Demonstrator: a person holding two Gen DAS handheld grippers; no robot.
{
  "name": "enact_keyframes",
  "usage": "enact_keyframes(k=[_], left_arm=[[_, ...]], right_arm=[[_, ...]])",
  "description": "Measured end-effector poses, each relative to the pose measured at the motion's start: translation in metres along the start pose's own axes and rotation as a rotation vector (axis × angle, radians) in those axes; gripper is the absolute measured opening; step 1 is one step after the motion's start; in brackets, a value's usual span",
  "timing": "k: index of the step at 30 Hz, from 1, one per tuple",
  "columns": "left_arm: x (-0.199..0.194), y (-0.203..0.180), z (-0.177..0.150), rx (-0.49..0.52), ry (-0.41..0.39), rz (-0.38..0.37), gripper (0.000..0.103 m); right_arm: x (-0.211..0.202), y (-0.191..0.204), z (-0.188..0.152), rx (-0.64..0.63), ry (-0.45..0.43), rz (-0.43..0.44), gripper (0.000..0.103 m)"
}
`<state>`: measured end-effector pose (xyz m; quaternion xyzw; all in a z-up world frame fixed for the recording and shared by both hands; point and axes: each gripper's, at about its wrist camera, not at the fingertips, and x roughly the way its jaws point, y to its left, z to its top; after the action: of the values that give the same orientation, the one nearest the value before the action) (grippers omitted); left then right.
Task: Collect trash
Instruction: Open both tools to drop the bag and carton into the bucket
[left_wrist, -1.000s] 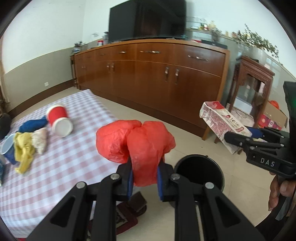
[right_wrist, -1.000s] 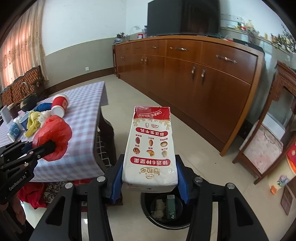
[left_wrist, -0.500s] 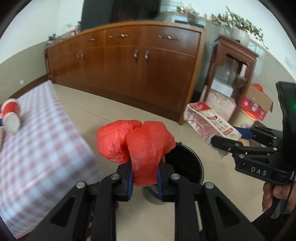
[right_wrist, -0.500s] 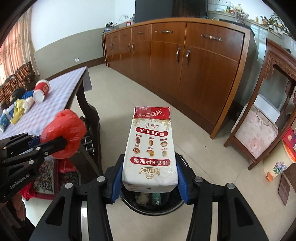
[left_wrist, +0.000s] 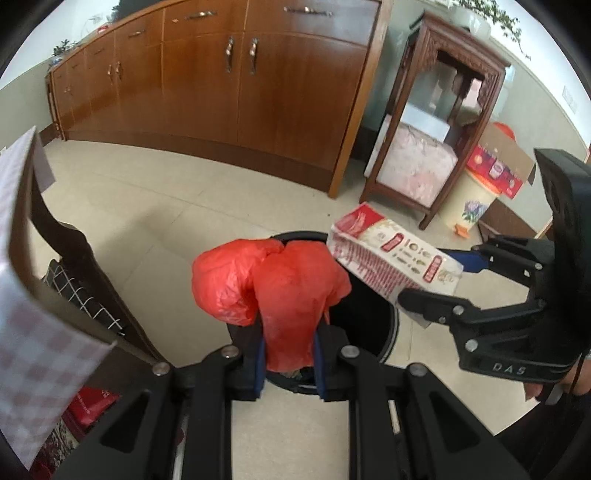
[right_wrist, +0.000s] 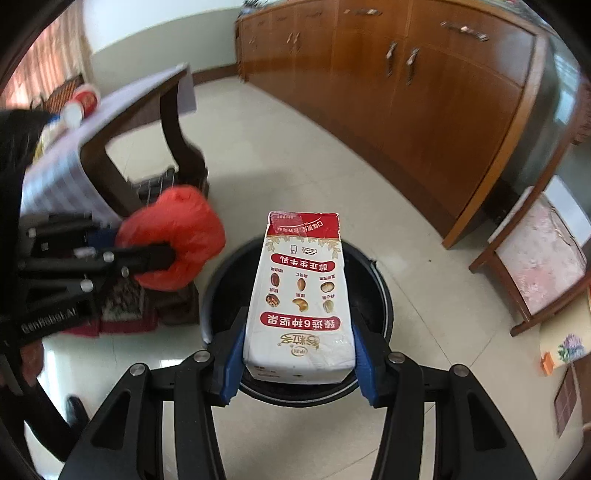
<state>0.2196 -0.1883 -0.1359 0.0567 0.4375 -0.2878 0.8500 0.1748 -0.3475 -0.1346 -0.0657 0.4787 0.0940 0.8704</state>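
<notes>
Holding two pieces of trash over the bin, ready to drop

Gripping a crumpled red plastic bag (left_wrist: 291, 295), the left gripper (left_wrist: 290, 354) has its fingers squeezed nearly together on the bag's lower end, so the bulk balloons out above the pads. The right gripper (right_wrist: 299, 354) is clamped on the sides of a white-and-red milk carton (right_wrist: 301, 295), pads on the base end, printed face up. Both point steeply down at the black trash bin (right_wrist: 373, 280) on the tiled floor; judging by that, each item is held over or close to the opening for release. From the right wrist view the carton sits squarely over the bin mouth, while the bag looks beside the rim, toward the table (right_wrist: 110, 122).

Hidden: the bin's inside is mostly covered by carton and bag, contents unreadable. Table items are motion-blurred; a red cup (right_wrist: 86, 99) is only roughly recognisable. Under-table clutter is unclear. A bit of the person's hand (left_wrist: 576, 384) shows at the frame edge.
</notes>
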Motion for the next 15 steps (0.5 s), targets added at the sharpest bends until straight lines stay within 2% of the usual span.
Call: enact_keyframes(k=[6, 7, 8, 9, 10, 11, 12, 13, 15], left_arm=[[0.039, -0.004, 0.001, 0.010, 0.100, -0.073, 0.022], [0.047, -0.006, 0.003, 0.003, 0.123, -0.101, 0.026], [0.054, -0.008, 0.002, -0.005, 0.137, -0.115, 0.039], [0.057, -0.008, 0.000, -0.008, 0.136, -0.095, 0.053], [0.059, -0.007, -0.002, -0.009, 0.143, -0.078, 0.078], [0.058, -0.007, -0.004, -0.012, 0.141, -0.065, 0.087], [0.056, -0.007, -0.006, -0.013, 0.138, -0.049, 0.090], [0.052, -0.007, -0.009, -0.009, 0.132, -0.026, 0.094], [0.044, -0.005, -0.012, -0.018, 0.118, 0.014, 0.095]], right_arm=[[0.040, -0.010, -0.007, -0.079, 0.083, 0.063, 0.053], [0.047, -0.011, -0.009, -0.099, 0.103, 0.081, 0.053], [0.053, -0.012, -0.010, -0.110, 0.122, 0.088, 0.053], [0.059, -0.014, -0.013, -0.124, 0.140, 0.075, 0.063], [0.065, -0.017, -0.018, -0.140, 0.164, 0.029, 0.087], [0.065, -0.020, -0.020, -0.140, 0.159, 0.018, 0.094], [0.061, -0.024, -0.022, -0.124, 0.144, 0.023, 0.103], [0.057, -0.030, -0.024, -0.099, 0.136, 0.024, 0.103], [0.050, -0.036, -0.025, -0.082, 0.124, 0.004, 0.103]])
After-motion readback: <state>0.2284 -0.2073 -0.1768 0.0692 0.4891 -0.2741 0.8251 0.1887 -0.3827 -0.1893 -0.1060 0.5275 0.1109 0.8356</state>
